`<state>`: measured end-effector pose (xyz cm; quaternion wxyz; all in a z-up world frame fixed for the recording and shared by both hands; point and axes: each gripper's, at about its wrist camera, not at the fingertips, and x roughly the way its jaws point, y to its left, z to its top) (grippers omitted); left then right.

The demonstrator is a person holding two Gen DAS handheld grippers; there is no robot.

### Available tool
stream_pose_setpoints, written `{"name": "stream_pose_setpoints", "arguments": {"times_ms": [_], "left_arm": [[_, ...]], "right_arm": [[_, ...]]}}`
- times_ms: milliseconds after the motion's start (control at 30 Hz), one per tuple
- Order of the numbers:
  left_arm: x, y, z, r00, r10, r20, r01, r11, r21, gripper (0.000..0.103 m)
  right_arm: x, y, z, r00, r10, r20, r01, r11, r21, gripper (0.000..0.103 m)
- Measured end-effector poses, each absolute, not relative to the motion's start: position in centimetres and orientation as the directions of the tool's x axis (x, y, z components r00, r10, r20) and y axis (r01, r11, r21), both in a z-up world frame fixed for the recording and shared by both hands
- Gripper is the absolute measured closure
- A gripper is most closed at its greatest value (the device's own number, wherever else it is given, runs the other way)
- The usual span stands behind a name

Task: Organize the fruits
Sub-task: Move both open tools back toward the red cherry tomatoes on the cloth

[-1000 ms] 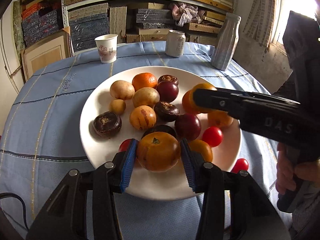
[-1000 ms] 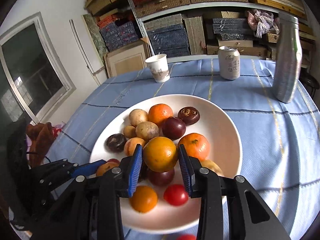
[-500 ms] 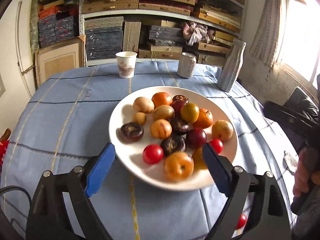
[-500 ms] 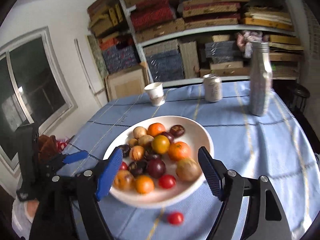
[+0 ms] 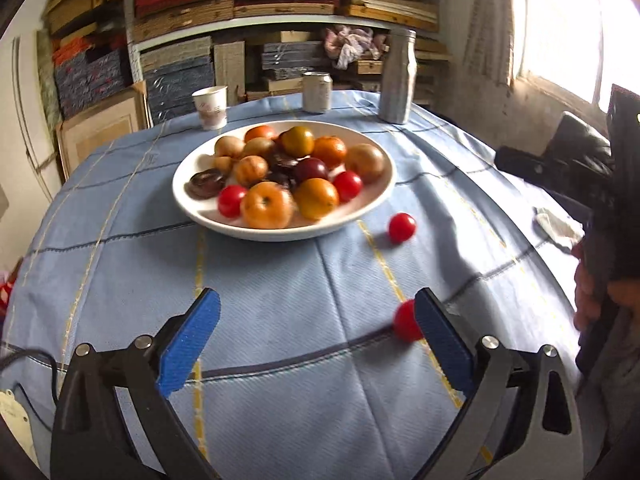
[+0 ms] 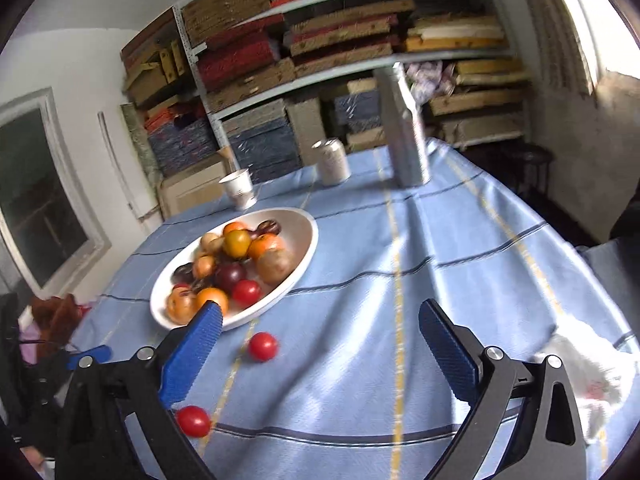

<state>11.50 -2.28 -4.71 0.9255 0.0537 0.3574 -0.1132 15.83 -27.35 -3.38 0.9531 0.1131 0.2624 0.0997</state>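
A white plate [image 5: 372, 196] [image 6: 308, 240] holds several fruits: oranges, brown and dark purple fruits, red tomatoes. Two red cherry tomatoes lie loose on the blue tablecloth, one near the plate [image 5: 402, 227] [image 6: 262, 346] and one nearer the front [image 5: 405, 325] [image 6: 193, 420]. My left gripper [image 5: 316, 340] is open and empty, well back from the plate, its right finger beside the nearer tomato. My right gripper [image 6: 320, 344] is open and empty over the cloth, right of the plate.
At the table's back stand a paper cup [image 5: 210, 107], a can [image 5: 317, 92] and a tall metal bottle [image 5: 397, 76]. A crumpled white tissue [image 6: 584, 364] lies at the right. Shelves of stacked boards stand behind.
Both grippers let go of their orange fruits on the plate, opened wide and pulled back away from the plate. The right gripper swung to the right.
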Motion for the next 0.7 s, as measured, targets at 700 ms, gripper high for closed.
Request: {"name": "stream_pose_setpoints", "arguments": {"times_ms": [700], "left_arm": [[11.8, -7.4, -6.3, 0.614, -0.249, -0.749, 0.399, 0.917, 0.022, 0.008]], "right_arm": [[15.5, -28.0, -3.3, 0.845, 0.256, -0.469, -0.128, 0.949, 0.287, 0.004]]}}
